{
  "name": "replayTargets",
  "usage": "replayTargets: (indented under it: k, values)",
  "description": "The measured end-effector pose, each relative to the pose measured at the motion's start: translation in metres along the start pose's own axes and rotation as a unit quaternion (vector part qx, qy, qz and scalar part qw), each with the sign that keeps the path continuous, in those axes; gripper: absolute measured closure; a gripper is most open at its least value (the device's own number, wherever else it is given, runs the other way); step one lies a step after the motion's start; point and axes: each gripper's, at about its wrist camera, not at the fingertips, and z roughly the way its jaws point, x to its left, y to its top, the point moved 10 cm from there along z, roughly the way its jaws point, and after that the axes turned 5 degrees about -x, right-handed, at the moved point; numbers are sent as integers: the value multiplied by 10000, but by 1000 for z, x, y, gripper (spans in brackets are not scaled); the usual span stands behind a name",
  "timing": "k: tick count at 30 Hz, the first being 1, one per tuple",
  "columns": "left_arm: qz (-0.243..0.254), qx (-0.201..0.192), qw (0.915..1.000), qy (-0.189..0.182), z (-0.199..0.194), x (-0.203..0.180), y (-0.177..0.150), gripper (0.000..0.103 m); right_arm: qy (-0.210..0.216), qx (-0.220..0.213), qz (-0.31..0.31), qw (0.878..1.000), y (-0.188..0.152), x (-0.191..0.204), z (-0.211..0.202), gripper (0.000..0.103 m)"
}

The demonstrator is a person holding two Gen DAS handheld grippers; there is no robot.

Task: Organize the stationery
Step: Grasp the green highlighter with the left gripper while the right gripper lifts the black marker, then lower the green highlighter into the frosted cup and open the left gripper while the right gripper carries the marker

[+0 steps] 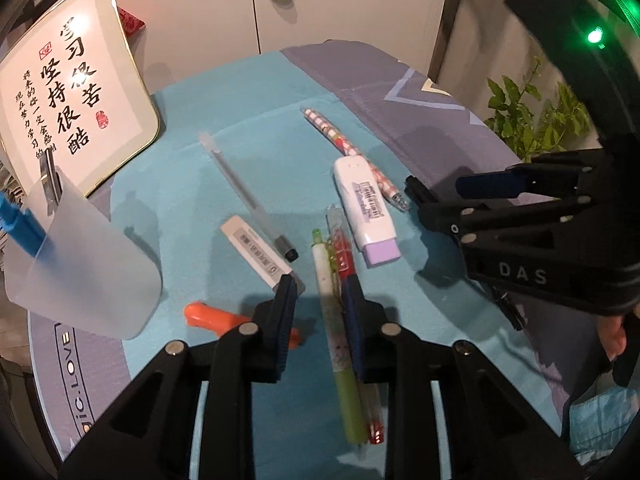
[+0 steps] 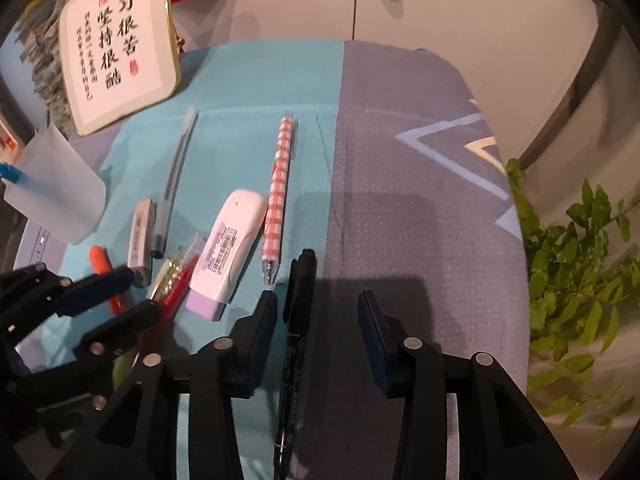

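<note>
On the cloth-covered table (image 1: 248, 80): six pens, one correction tape (image 1: 366, 210), one eraser (image 1: 256, 254), one orange item (image 1: 208, 316) partly hidden. Left gripper (image 1: 320, 300) is spread wide, straddling the green pen (image 1: 340, 344) and red pen (image 1: 347, 266), which lie lengthwise between its fingers. Right gripper (image 2: 318, 316) is likewise unclenched over the black pen (image 2: 294, 344), its cap pointing away.

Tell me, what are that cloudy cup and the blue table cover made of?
The cup looks like thin frosted plastic: it is translucent, with a blue item showing through its wall. The table cover looks like woven fabric, matte, with a visible weave texture and fold creases, in teal and greyish-purple panels.
</note>
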Motion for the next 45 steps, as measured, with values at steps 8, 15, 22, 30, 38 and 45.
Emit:
replayTargets:
  k: [8, 15, 22, 30, 38, 45]
  values:
    - [113, 169, 9998, 6, 8, -4, -6, 82, 113, -87, 92, 9999, 4, -3, 5, 88]
    - [-36, 172, 9998, -84, 18, -7, 5, 82, 541, -268, 403, 9974, -8, -5, -22, 88]
    - [-100, -187, 9997, -99, -10, -8, 12, 91, 688, -651, 416, 9946, -4, -2, -55, 88]
    - [-112, -1080, 9939, -170, -86, -9, 23, 91, 790, -1085, 484, 9898, 3, 0, -87, 88]
    - [-236, -1433, 9893, -163, -115, -4, 21, 91, 835, -1330, 420, 9867, 3, 11, -109, 88]
    - [-522, -1836, 9816, 31, -145, 23, 27, 91, 808, -1388, 355, 9864, 4, 20, -118, 88]
